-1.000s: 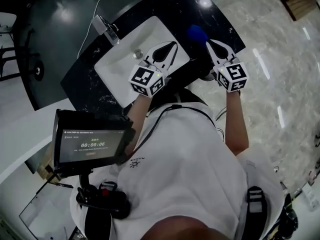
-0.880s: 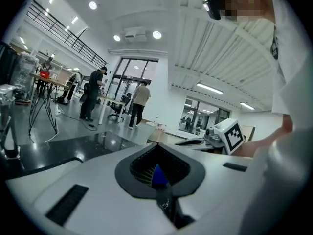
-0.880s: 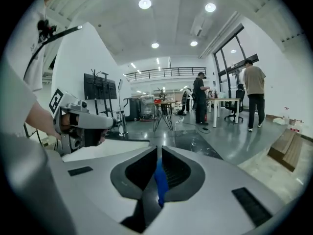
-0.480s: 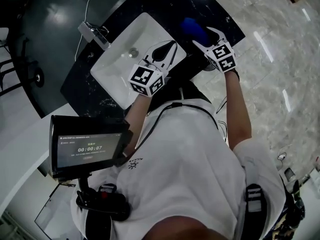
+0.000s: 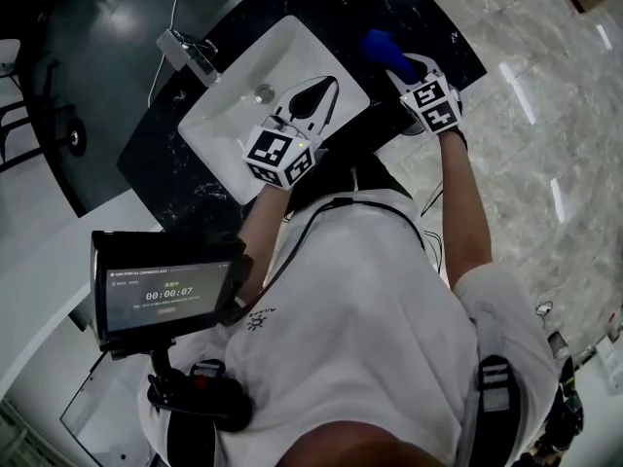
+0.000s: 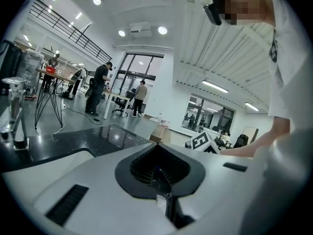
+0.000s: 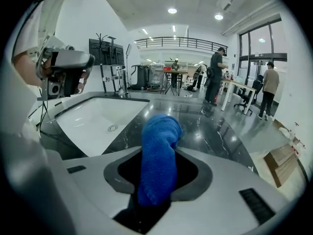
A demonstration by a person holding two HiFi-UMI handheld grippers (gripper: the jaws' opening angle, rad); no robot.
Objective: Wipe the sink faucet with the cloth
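While the blue cloth (image 7: 160, 129) sits bunched between the jaws of the right claw (image 7: 158, 153), those jaws have just been closing. They now pinch it, with its far end poking out past their tips. Cloth and claw are over the dark counter (image 5: 165, 168), just right of the white sink (image 5: 226, 134). At the sink's far left edge stands the faucet (image 5: 191, 53), well apart from the cloth. Over the near right part of the basin hovers the left claw (image 5: 336, 81), its jaws pressed fully together with nothing between them. A person in a white shirt (image 5: 360, 300) holds both claws, and a small screen (image 5: 167, 290) hangs at the near left.
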